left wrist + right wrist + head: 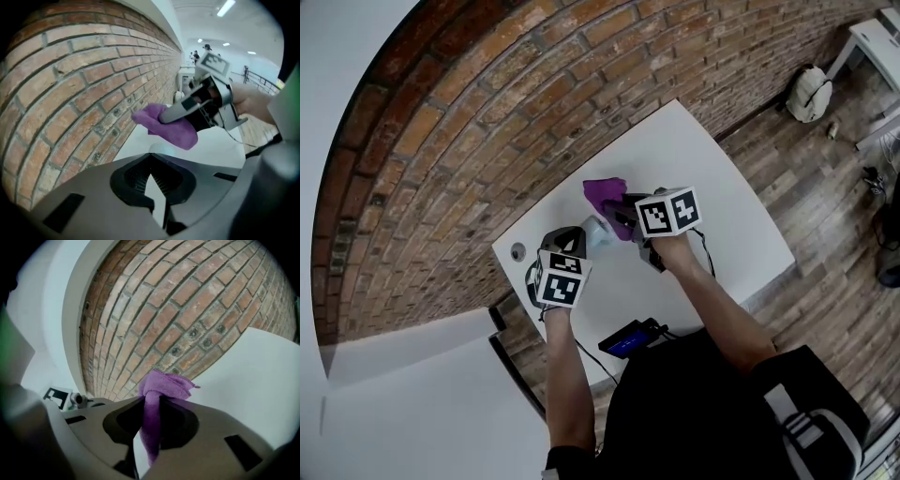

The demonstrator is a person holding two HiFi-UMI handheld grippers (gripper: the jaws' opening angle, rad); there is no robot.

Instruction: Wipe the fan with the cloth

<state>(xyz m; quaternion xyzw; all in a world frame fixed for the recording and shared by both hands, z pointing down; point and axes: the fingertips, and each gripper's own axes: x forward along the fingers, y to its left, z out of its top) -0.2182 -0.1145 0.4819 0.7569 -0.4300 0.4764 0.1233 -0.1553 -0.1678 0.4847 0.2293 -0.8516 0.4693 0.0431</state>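
Item under inspection: a small pale whitish-blue fan (598, 232), above the white rectangular table (712, 187) near its brick-wall edge and between the two tools. Little of it shows in the head view. In the left gripper view only a pale rounded edge appears just past the jaw tips, so its form cannot be confirmed.

The crumpled purple microfibre cloth (605, 195) is bunched just beyond the fan, toward the red brick wall (487, 94). The right gripper (619, 217) is clamped on it. In that gripper's own view the cloth (159, 385) runs down between the closed jaws, with a knot of fabric above them and a tail hanging below.

The left gripper (584, 236) has its jaws together at the tips. It points steeply down at the fan. Whether it pinches any part of the fan cannot be determined.

Both forearms are bare and reach up from the lower edge of the frame. The right hand (675, 248) grips behind its marker cube and points the tool toward the wall. The left hand is mostly hidden under its cube.

Markings: the cubes bear black-and-white square patterns only. A flat black device with a blue screen (628, 337) lies at the near table edge; its display is too small to read.
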